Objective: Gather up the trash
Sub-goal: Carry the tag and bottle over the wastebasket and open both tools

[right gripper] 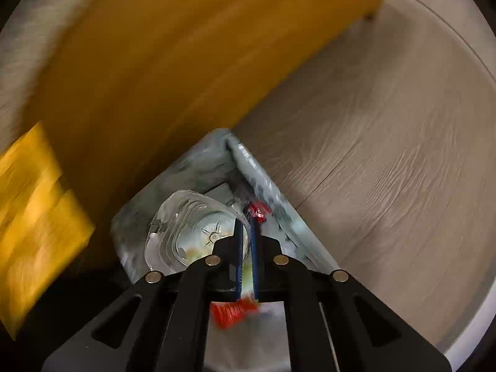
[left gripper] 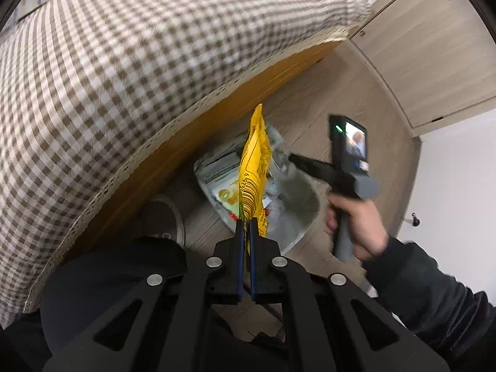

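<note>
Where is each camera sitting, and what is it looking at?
Left wrist: on the left tongs, facing down at the yellow wrapper they pinch, above the bin; a hand, a sleeve and a shoe show.
Right wrist: on the right tongs, facing down into the bin; no body shows.
Shared: bin, yellow wrapper, floor.

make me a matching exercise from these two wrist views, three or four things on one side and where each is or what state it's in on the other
Things:
1. yellow wrapper
2. red and white wrapper
3. trash bin
4. clear plastic container

Places or states:
A. lying inside the bin
B. pinched in the left hand-held gripper
C. standing on the wood floor beside the orange bed frame
D. pinched in the right hand-held gripper

Pairs: 1-B, 2-D, 3-C, 4-A
</note>
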`<state>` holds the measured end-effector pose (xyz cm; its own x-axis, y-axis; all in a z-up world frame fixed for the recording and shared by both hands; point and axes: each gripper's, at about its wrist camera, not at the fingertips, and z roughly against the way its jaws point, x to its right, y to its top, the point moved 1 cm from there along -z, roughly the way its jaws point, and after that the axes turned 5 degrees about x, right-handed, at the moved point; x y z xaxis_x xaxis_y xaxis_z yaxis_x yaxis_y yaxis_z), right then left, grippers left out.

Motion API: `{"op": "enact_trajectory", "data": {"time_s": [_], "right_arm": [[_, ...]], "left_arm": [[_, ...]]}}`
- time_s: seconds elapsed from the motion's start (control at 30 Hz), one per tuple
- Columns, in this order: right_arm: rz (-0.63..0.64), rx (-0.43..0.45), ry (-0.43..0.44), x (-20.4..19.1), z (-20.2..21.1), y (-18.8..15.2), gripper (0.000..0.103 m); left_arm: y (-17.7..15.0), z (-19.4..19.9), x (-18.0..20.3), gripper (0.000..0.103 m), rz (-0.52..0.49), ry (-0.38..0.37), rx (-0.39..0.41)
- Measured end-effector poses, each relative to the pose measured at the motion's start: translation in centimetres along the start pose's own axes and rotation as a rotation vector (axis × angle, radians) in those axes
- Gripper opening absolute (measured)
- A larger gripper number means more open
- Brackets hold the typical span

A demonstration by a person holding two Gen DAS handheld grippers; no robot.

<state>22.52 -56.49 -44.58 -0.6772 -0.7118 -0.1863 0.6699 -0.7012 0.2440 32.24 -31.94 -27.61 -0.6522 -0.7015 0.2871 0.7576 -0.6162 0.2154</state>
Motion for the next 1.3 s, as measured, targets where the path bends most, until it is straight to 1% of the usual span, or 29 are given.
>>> {"op": "enact_trajectory", "data": {"time_s": [0.07,0.1,0.13,0.17,0.27,0.37,0.4,0.47,0.53,0.63,0.67,0.73,0.77,0.83,0.87,0.9,0.93,0.97,1.0,1.03,1.07,1.1,1.13,1.17,1.23,1.3], "right_arm": [[-0.066,0.002,-0.01,-0.5,-2.4,0.5,0.017],[-0.079,-0.004,-0.033,-0.9,-3.5,0.6,0.04],[-0.09,-0.013,-0.053,-1.1,-4.2,0.6,0.053],[-0.105,-0.007,-0.047,-1.2,-4.3,0.7,0.055],[-0.11,0.008,-0.023,-1.1,-3.5,0.6,0.056],[-0.121,0.044,0.038,0.2,-0.9,0.1,0.056],[-0.13,0.068,0.06,1.0,0.5,-0.1,0.058],[-0.149,0.107,0.091,2.7,2.9,-0.3,0.062],[-0.16,0.134,0.102,4.9,5.4,-1.1,0.062],[-0.18,0.166,0.091,8.4,8.4,-2.6,0.062],[-0.184,0.172,0.085,9.2,9.0,-3.0,0.062],[-0.198,0.178,0.067,11.1,10.1,-4.1,0.062],[-0.205,0.176,0.066,11.8,10.4,-4.6,0.062],[-0.232,0.175,0.072,13.1,10.8,-5.8,0.062],[-0.24,0.175,0.076,13.4,11.0,-6.2,0.062],[-0.246,0.172,0.078,13.7,11.2,-6.6,0.062],[-0.253,0.163,0.075,13.9,11.0,-7.0,0.062],[-0.259,0.147,0.077,14.1,10.7,-7.2,0.062],[-0.269,0.119,0.081,14.1,10.2,-7.5,0.062],[-0.278,0.098,0.087,14.1,9.8,-7.8,0.062],[-0.274,0.087,0.099,13.8,9.6,-7.9,0.062],[-0.261,0.086,0.104,13.6,9.7,-7.9,0.062],[-0.236,0.089,0.102,13.4,9.8,-7.9,0.062],[-0.211,0.092,0.098,13.1,9.9,-7.8,0.062],[-0.162,0.085,0.096,12.2,9.4,-7.6,0.062],[-0.149,0.078,0.099,11.8,9.1,-7.3,0.062]], "left_arm": [[-0.3,-0.7,-0.4,0.0,0.007,0.017,-0.017],[-0.3,-1.1,-0.6,0.0,0.011,0.024,-0.032],[-0.3,-1.5,-0.8,0.0,0.014,0.029,-0.045],[-0.3,-2.0,-0.8,0.0,0.015,0.031,-0.056],[0.1,-3.4,-0.5,0.0,0.005,0.032,-0.099],[0.8,-5.2,1.1,0.0,-0.057,0.047,-0.147],[1.1,-5.7,1.6,0.0,-0.088,0.052,-0.165],[1.3,-6.9,3.4,0.0,-0.175,0.056,-0.205],[1.1,-7.5,4.7,0.0,-0.261,0.051,-0.246],[0.4,-9.9,7.8,0.0,-0.401,0.026,-0.332],[0.2,-10.7,8.2,0.0,-0.448,0.029,-0.362],[-0.5,-13.7,9.6,0.0,-0.572,0.067,-0.443],[-0.7,-15.3,10.2,0.0,-0.607,0.08,-0.481],[-1.8,-19.1,11.3,0.001,-0.721,0.094,-0.584],[-2.5,-21.4,11.9,0.005,-0.805,0.093,-0.628],[-3.2,-23.2,12.5,0.005,-0.911,0.101,-0.626],[-3.4,-24.5,12.7,0.007,-0.997,0.125,-0.61],[-4.0,-26.2,12.8,0.016,-1.097,0.185,-0.582],[-4.3,-28.6,12.9,0.047,-1.208,0.31,-0.542],[-4.1,-31.1,12.6,0.059,-1.285,0.477,-0.507],[-3.5,-32.6,12.4,0.06,-1.289,0.564,-0.489],[-2.3,-33.4,12.2,0.06,-1.223,0.6,-0.476],[-0.6,-33.3,12.1,0.06,-1.115,0.574,-0.452],[1.3,-32.4,11.8,0.06,-0.968,0.497,-0.419],[3.9,-30.3,10.8,0.066,-0.776,0.388,-0.378],[5.7,-28.2,9.5,0.068,-0.658,0.323,-0.351]]}}
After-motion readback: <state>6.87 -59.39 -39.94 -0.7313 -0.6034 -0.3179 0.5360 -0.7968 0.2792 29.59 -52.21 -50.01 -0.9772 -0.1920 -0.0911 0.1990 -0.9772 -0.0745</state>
